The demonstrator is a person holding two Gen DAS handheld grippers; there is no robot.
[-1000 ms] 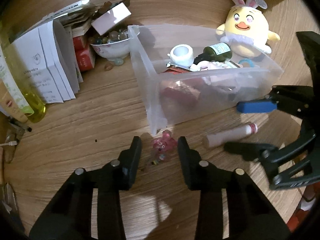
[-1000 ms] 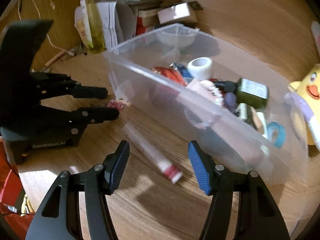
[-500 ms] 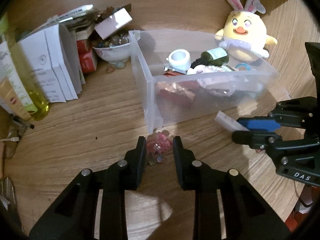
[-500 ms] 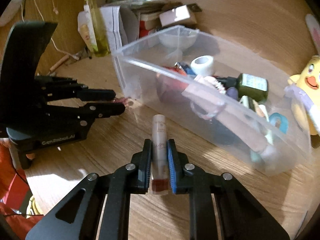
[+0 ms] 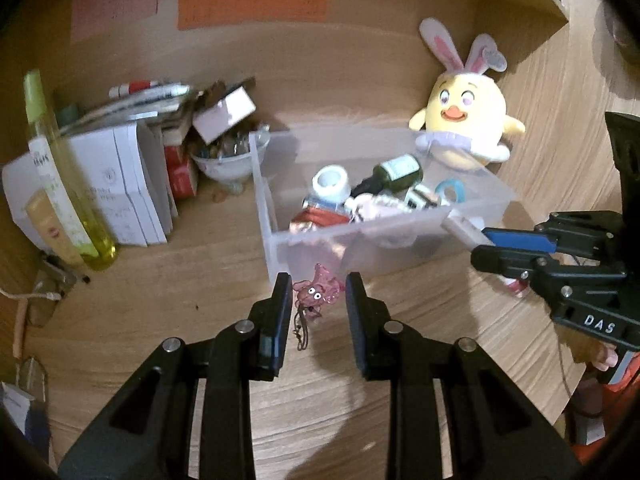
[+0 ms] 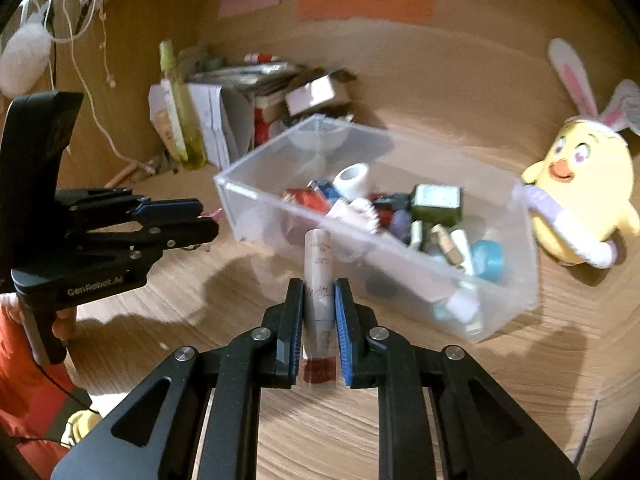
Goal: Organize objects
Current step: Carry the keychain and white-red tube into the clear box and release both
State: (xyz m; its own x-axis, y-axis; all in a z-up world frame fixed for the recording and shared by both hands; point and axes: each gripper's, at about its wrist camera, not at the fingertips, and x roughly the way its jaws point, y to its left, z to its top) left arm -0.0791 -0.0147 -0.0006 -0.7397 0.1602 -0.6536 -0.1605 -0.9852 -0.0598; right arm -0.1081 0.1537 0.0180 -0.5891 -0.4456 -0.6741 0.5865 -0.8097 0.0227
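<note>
Holding a white tube clamped, the right gripper hovers before the half-filled clear bin — not yet deposited; the left gripper grips a pink charm, likewise pending.

We hold our left gripper angled downward, its jaws narrowed with a gap on each side of the pink charm between them. Our right gripper tilts down likewise, its blue pads clamped on a white tube. Fingers wrap the left handle.
</note>
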